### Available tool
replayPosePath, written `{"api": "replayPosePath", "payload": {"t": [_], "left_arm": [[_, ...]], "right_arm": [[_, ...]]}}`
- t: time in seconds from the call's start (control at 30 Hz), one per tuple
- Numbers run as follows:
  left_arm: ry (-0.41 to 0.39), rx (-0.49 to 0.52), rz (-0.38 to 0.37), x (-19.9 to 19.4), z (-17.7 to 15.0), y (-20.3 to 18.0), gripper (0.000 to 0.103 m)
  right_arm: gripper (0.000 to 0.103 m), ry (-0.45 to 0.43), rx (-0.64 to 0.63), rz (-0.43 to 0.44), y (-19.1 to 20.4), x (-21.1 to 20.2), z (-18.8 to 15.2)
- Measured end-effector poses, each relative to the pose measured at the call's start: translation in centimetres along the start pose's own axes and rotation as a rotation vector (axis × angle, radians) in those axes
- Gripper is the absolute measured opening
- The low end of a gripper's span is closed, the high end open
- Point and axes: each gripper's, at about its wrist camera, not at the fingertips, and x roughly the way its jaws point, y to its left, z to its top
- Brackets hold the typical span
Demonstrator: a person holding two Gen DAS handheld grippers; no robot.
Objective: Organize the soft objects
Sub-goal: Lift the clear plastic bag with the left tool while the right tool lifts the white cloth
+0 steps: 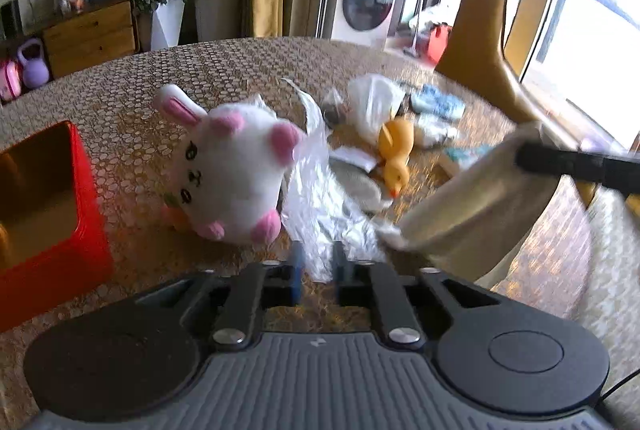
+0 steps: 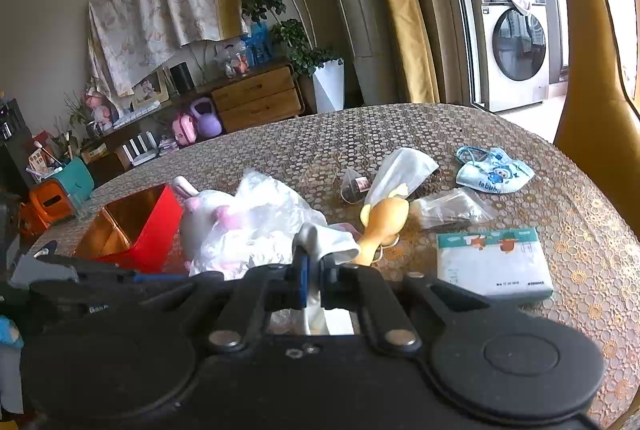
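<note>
Where table (image 1: 168,70) curves, bare edge.

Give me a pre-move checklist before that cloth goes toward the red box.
1. Right gripper jaws shut on the white cloth: ok.
2. Red box mouth open and facing up: ok.
3. Left gripper clear of clutter: not ok; its jaws stand apart with the clear plastic bag edge between them.
4. Way to the box clear: not ok; the plush bunny and the bag lie between.
5. Cloth's hanging end free of the other things: cannot tell.
</note>
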Motion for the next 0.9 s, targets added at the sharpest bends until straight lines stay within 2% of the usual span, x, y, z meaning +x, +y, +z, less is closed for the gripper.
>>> {"api": "replayPosePath", "payload": {"t": [0.03,0.1,0.17,0.3,0.37,0.43,0.73,0.9], "left_arm": [[0.002,0.015,0.011,0.2,-0.2,-0.2,0.049],[-0.009,0.015,0.004,0.2,-0.4,-0.3,0.078],[-0.028,0.028,0.001,0.2,-0.6,-0.6,0.079],[-0.057,0.132,0.067,0.8,-0.6,-2.9,0.079],[-0.072,0.177,0.124,1.1,-0.6,-4.1,0.079],[-0.06,0.193,0.128,2.1,-0.6,-5.0,0.082],[0.067,0.104,0.115,7.1,-0.1,-4.3,0.083],[0.098,0.087,0.16,8.2,-0.3,-3.7,0.083]], "right_arm": [[0.006,0.001,0.003,0.004,-0.1,0.0,-0.1],[0.006,0.006,0.009,0.01,-0.1,0.0,-0.4],[0.006,0.012,0.011,0.015,-0.3,0.0,-0.6],[0.006,0.019,0.015,0.018,-0.8,0.3,-0.9],[0.006,0.017,0.02,0.014,-1.0,0.3,-0.9],[0.006,0.015,0.028,0.012,-1.4,0.3,-0.8],[0.006,0.026,0.046,-0.002,-2.4,0.7,-0.9],[0.006,0.034,0.06,-0.004,-2.8,1.1,-1.2]]}}
